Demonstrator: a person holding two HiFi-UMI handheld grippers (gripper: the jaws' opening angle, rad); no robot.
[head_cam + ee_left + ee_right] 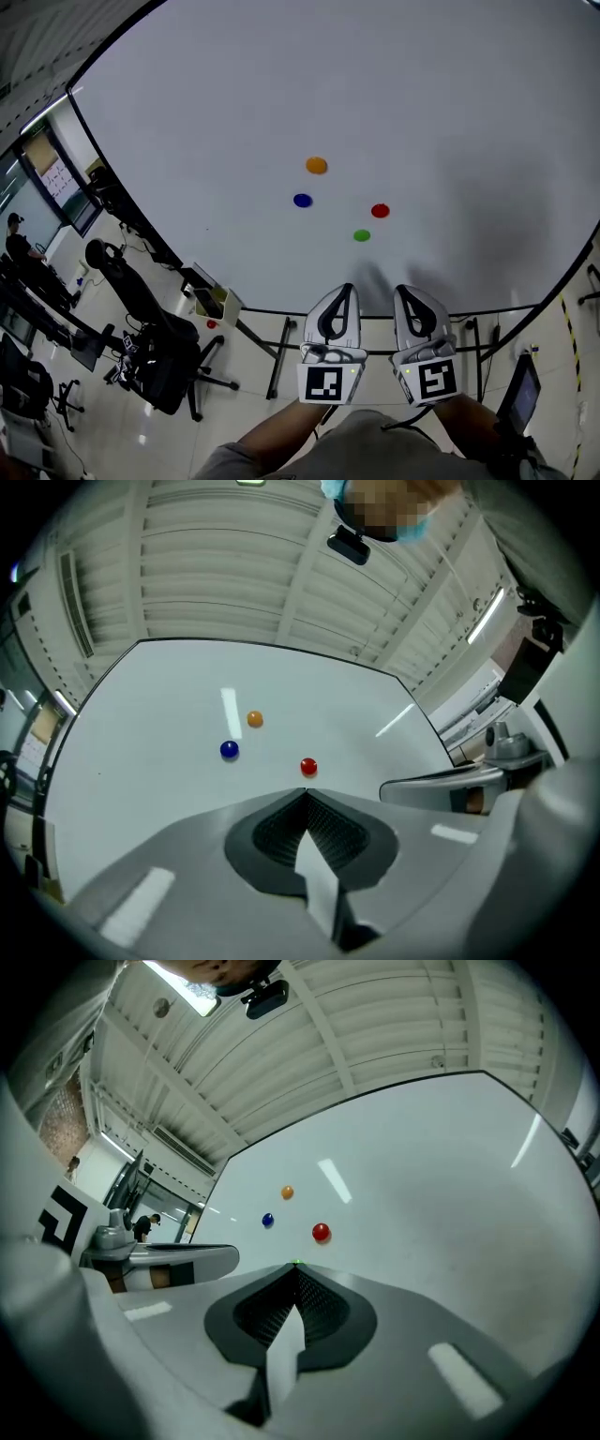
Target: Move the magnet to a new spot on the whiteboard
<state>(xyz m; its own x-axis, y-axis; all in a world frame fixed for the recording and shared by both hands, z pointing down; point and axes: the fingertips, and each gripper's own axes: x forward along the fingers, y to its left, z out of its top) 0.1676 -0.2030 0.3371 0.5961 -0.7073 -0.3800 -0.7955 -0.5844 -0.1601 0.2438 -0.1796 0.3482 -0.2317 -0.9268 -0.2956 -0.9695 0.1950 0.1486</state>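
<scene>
whiteboard (187, 112) bears four magnets (380, 211); left hand-held gripper (347, 291) pinched closed, empty; right hand-held gripper (401, 292) same

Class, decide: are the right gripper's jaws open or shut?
Shut. The right gripper shows its two jaws meeting at the tips, with no gap and nothing held between them.
</scene>
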